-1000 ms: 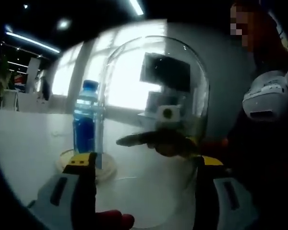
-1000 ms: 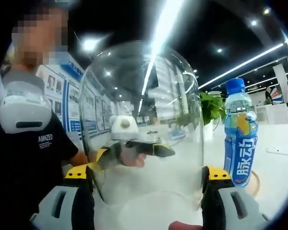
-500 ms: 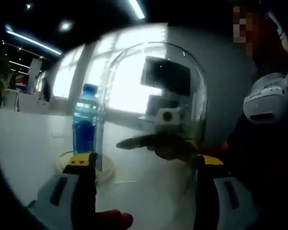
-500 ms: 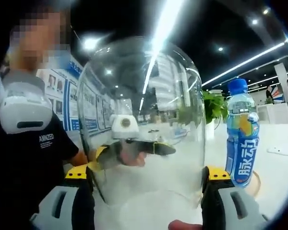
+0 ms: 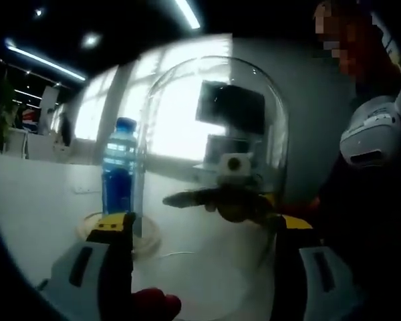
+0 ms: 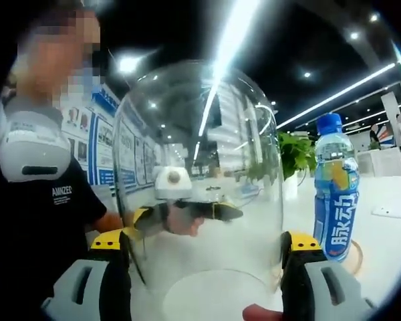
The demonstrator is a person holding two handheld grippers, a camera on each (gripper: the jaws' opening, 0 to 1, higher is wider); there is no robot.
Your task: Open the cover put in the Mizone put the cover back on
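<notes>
Mizone bottle (image 6: 335, 188), blue-capped and upright, stands on a pale round base (image 5: 123, 231) on the white table (image 5: 33, 200). All positions below are given relative to this bottle.

The cover (image 6: 200, 180), a clear glass dome, is held off the base and just beside the bottle, not over it. In the left gripper view the dome's near edge overlaps the bottle; in the right gripper view a clear gap separates them.

Both tools grasp the dome from opposite sides. The left gripper (image 5: 200, 224) has its yellow-tipped jaws spread around the dome wall, pressed against the glass. The right gripper (image 6: 207, 244) clasps it likewise. Each appears through the glass in the other's view.

Step in hand, as judged: the bottle is already in place, and the final step of putting the cover back on is underway. The next move calls for carrying the dome sideways until it is centred above the bottle's cap, keeping it level, then lowering it so the rim seats on the base without knocking the bottle.

Setting: behind the bottle lie bright windows in the left gripper view; a green plant (image 6: 295, 152) and ceiling strip lights (image 6: 230, 40) appear in the right gripper view. The person (image 6: 37, 194) wears a dark shirt.
</notes>
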